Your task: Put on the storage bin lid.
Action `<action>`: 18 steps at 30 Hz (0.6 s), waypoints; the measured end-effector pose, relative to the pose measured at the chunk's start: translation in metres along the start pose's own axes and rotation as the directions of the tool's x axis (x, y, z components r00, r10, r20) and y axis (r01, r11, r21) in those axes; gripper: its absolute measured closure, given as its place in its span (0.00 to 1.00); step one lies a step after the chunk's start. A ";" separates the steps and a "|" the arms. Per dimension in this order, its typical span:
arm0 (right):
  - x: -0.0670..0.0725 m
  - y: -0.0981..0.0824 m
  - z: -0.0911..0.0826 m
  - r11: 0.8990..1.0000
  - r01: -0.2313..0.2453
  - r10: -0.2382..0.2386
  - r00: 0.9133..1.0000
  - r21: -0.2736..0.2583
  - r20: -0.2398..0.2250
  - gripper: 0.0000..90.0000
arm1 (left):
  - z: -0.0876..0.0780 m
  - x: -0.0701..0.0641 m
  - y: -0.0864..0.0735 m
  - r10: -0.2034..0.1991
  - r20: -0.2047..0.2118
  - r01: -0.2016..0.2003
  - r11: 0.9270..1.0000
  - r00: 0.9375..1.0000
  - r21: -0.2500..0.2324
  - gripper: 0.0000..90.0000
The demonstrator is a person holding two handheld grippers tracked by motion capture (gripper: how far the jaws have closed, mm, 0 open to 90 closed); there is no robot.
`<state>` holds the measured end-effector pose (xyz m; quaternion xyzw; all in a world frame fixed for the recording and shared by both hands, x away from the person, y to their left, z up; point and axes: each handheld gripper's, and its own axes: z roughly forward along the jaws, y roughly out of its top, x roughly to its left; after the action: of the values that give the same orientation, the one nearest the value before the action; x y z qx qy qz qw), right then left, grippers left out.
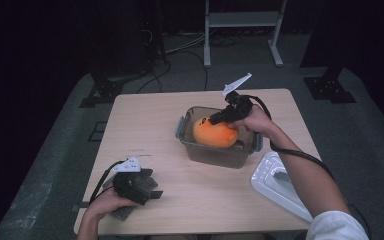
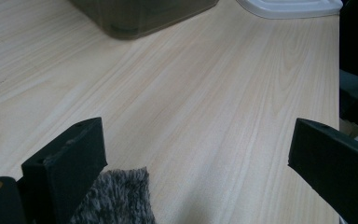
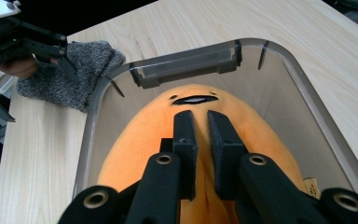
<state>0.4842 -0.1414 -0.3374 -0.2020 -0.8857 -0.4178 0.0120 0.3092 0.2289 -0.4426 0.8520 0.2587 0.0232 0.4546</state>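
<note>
Orange plush toy (image 3: 200, 135) pinched; grey cloth (image 2: 116, 196) beside left fingers (image 2: 74, 158).

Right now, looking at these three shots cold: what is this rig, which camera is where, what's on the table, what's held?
No robot here: a person holds a hand-held two-jaw gripper in each hand.

The high view looks down on the light wooden table from the person's side. The other two pictures come from cameras riding on the grippers, looking along their black jaws.

On the table: a clear, smoky plastic storage box, its white plastic lid lying beside it at the near right, and a grey fuzzy cloth near the left hand.

The right gripper is closed, pinching the soft orange plush toy with a small stitched face, which sits inside the box. The left gripper rests by the cloth with its jaws wide open, holding nothing.
</note>
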 end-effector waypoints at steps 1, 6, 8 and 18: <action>0.000 0.000 0.001 1.000 -0.003 0.003 1.000 -0.001 -0.001 0.91 | 0.000 0.000 0.000 0.000 0.000 0.000 1.000 1.000 -0.001 0.03; -0.002 -0.003 0.006 1.000 -0.002 0.002 1.000 0.007 -0.002 0.91 | 0.000 0.000 0.000 -0.001 0.000 0.001 1.000 1.000 -0.001 0.04; -0.002 -0.004 0.007 1.000 -0.011 0.011 1.000 0.008 -0.005 0.90 | 0.000 0.000 0.000 0.000 0.002 0.000 1.000 1.000 -0.002 0.04; -0.003 -0.006 0.013 1.000 -0.014 0.014 1.000 0.025 -0.012 0.89 | 0.000 0.000 0.000 0.001 0.002 -0.001 1.000 1.000 -0.002 0.03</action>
<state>0.4867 -0.1364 -0.3511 -0.2054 -0.8894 -0.4076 0.0229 0.3089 0.2291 -0.4425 0.8517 0.2579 0.0229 0.4556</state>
